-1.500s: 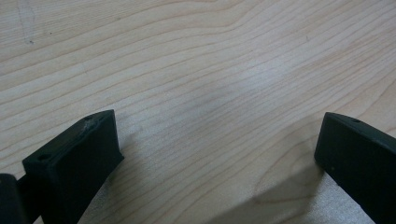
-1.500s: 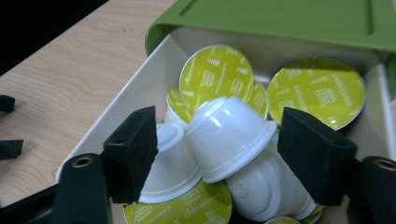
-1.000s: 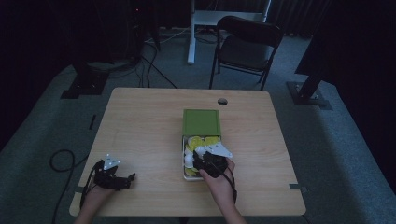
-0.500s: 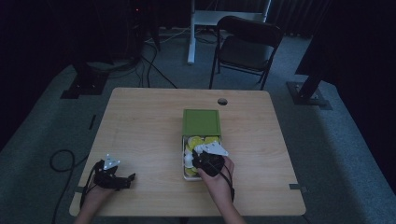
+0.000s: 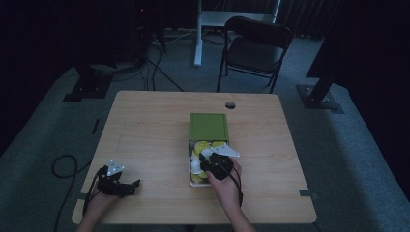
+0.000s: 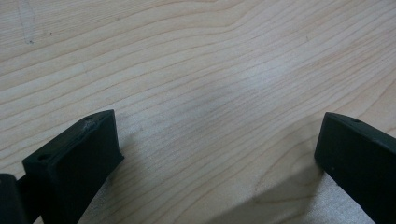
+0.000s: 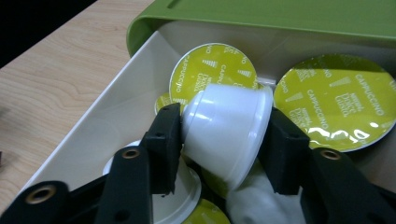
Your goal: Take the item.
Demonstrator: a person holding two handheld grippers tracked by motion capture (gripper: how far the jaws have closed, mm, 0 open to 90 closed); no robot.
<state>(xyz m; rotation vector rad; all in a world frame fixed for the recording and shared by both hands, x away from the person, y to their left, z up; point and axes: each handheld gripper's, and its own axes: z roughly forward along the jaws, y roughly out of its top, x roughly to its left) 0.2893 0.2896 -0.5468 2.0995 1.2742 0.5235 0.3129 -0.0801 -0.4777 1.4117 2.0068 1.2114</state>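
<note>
A green box with a white pull-out drawer lies mid-table, the drawer holding several coffee capsules with yellow-green foil lids. My right gripper reaches into the drawer; its jaws have just been closing and now press on the sides of a white capsule, which lies on its side between the pads. In the right gripper view the drawer wall runs along the left. My left gripper rests near the table's front left corner, its jaws wide apart over bare wood, nothing between them.
A small round hole sits near the table's far edge. A black folding chair and a white desk frame stand beyond the table. Cables trail on the carpet at the left.
The right gripper's jaws have closed onto the white capsule in the drawer. The left gripper has stayed where it was.
</note>
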